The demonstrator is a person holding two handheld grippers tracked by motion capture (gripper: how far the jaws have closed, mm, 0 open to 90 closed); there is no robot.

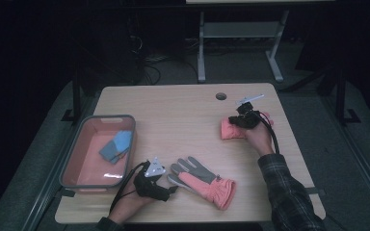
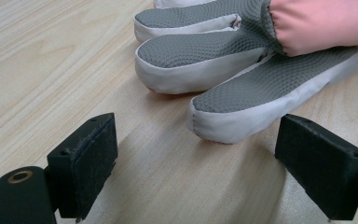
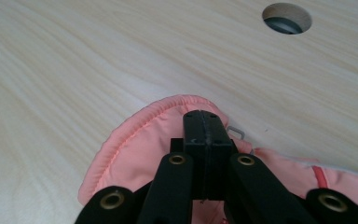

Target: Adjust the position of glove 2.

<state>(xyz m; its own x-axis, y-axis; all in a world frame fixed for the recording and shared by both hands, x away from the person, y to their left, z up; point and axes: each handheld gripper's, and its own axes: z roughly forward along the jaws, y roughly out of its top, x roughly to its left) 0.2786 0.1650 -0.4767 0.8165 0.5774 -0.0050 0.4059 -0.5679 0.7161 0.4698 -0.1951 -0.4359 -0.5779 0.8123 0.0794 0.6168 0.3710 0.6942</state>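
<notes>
Table [image 2: 51, 60]: pale wood-grain top, smooth, matt; we note fine streaked grain. Near glove [image 2: 242, 70]: palm and fingers grey textured grip cloth, dotted weave, pale smooth edging; cuff pink soft cloth, gathered. Far glove [image 3: 140, 144]: pink matt cloth, stitched ribbed hem, small metal clip. Left gripper [image 2: 196, 163] pads: black, matt, slightly fuzzy. Right gripper [image 3: 204, 135]: black matt plastic, brass-coloured rivets. Bin [image 1: 77, 149]: plastic, glossy pink inside, grey rim.

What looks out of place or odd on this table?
The two pink gloves lie apart: one glove flat near the left gripper, the other glove bunched up far off under the right gripper. Nothing looks spilled or damaged.
</notes>
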